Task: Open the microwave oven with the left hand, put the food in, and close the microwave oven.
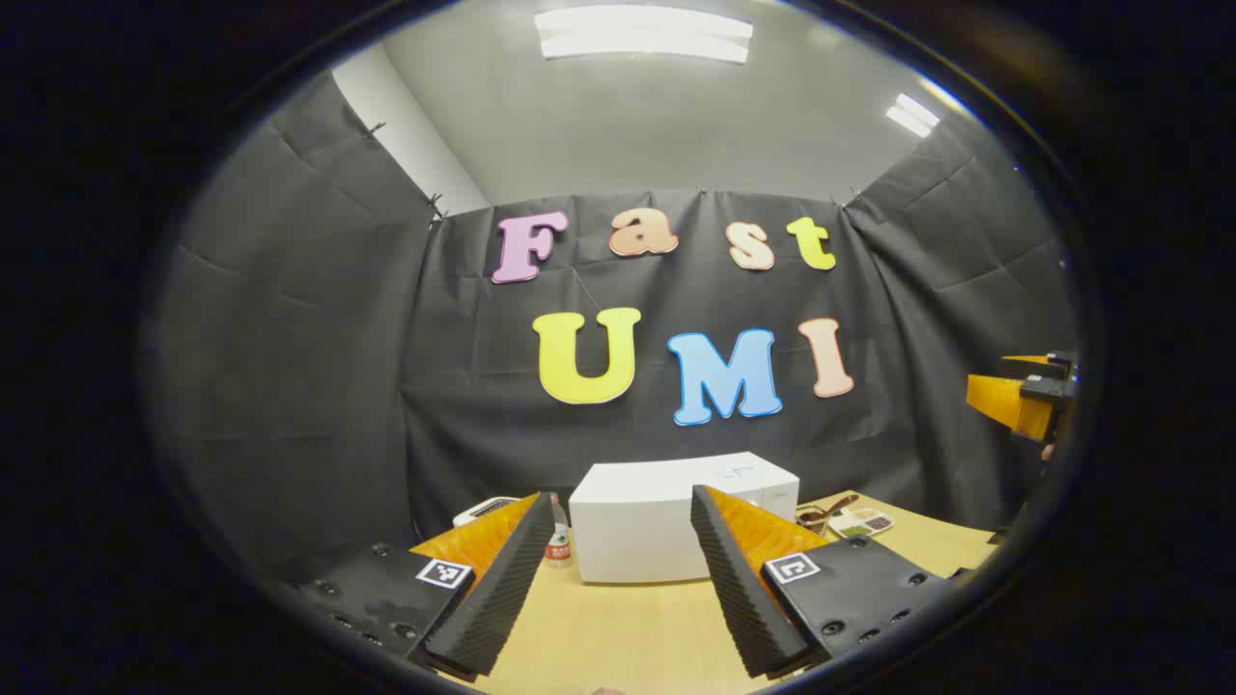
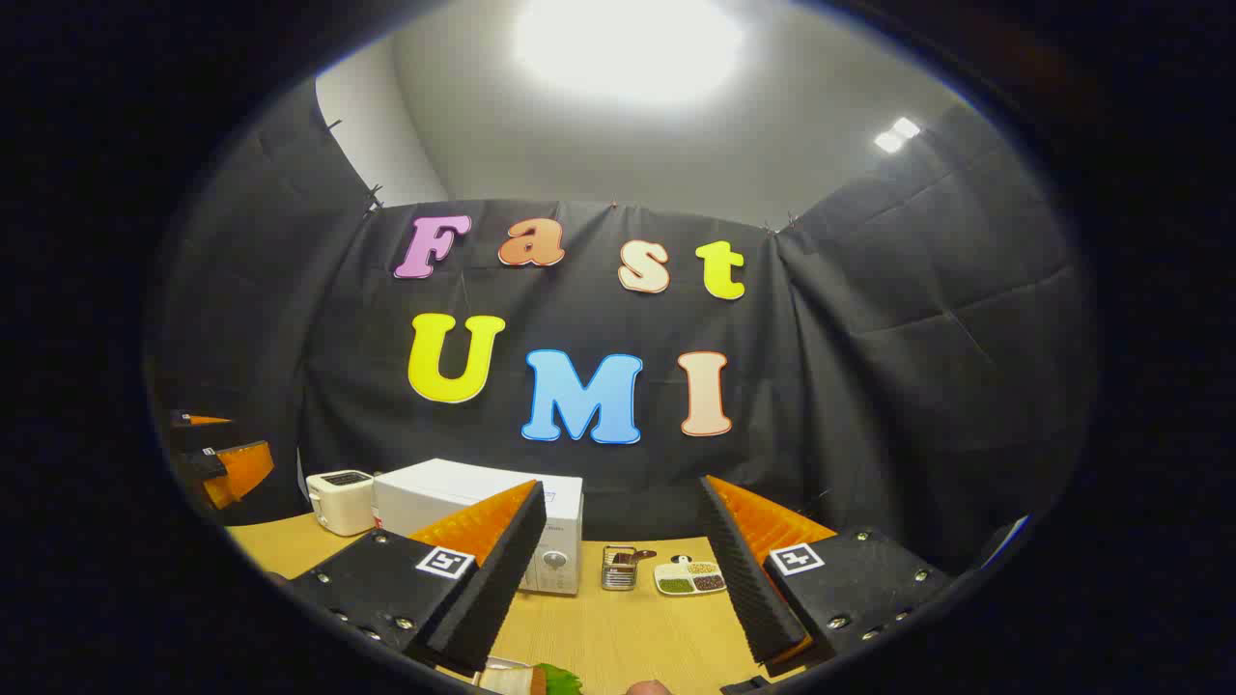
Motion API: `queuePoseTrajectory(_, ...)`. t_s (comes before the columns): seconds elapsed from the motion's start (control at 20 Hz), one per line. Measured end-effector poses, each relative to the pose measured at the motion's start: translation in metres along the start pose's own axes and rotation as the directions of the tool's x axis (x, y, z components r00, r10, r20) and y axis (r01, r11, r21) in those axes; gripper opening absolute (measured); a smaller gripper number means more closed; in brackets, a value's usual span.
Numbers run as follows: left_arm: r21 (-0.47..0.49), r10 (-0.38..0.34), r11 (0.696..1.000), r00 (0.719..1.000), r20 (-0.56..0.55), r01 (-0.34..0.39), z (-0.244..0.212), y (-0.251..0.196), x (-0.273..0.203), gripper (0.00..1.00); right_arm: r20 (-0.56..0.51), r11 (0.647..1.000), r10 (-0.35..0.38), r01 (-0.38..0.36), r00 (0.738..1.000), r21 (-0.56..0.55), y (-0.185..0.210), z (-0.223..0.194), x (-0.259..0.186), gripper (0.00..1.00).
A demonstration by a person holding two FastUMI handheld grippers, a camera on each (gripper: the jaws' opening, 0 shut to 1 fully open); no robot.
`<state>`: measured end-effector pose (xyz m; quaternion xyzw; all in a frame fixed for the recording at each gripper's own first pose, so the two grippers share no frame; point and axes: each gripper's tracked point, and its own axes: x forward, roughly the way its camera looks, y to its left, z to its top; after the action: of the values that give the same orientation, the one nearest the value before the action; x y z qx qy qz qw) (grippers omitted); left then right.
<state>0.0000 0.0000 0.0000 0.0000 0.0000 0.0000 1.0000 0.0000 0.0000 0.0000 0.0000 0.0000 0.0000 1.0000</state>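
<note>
Left gripper (image 1: 623,569) is hovering spread, empty, microwave (image 1: 676,516) dead ahead for the door pull; right gripper (image 2: 618,569) is waiting spread, food (image 2: 541,681) just beneath.

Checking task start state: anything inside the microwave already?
Cannot tell. The microwave sits on the table with its door shut, so the cavity is hidden. Nothing sits on its top. Both hand-held grippers are open, apart from it.

The white microwave (image 1: 676,526) stands shut and upright at the back of the desk (image 1: 618,637). The food (image 2: 541,680), partly green, lies at the near edge.
</note>
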Motion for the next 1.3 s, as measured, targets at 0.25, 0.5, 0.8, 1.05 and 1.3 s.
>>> queuePoseTrajectory(0.25, -0.007, 0.002, 1.0, 1.0, -0.004, -0.002, -0.001, -0.01, 0.006, 0.94, -0.011, 1.0, -0.006, 0.006, 1.0, 0.002, -0.007, -0.003, 0.003, 0.95)
queuePoseTrajectory(0.5, -0.001, 0.005, 1.0, 1.0, -0.01, -0.005, -0.004, -0.022, 0.006, 0.94, -0.022, 1.0, 0.001, -0.001, 1.0, 0.014, -0.016, -0.006, 0.003, 0.95)
queuePoseTrajectory(0.8, 0.0, 0.025, 1.0, 1.0, -0.018, -0.025, -0.005, -0.047, 0.005, 0.94, -0.013, 0.999, 0.042, -0.042, 0.999, 0.023, -0.025, -0.007, 0.005, 0.95)
queuePoseTrajectory(1.05, 0.028, 0.034, 0.999, 0.999, -0.001, -0.034, 0.002, -0.072, 0.003, 0.94, 0.008, 0.996, 0.068, -0.069, 0.998, 0.05, -0.039, -0.005, 0.004, 0.95)
queuePoseTrajectory(1.3, 0.035, 0.008, 0.999, 1.0, 0.029, -0.009, 0.01, -0.091, 0.024, 0.94, 0.002, 0.997, 0.032, -0.032, 0.999, 0.073, -0.058, -0.011, 0.006, 0.95)
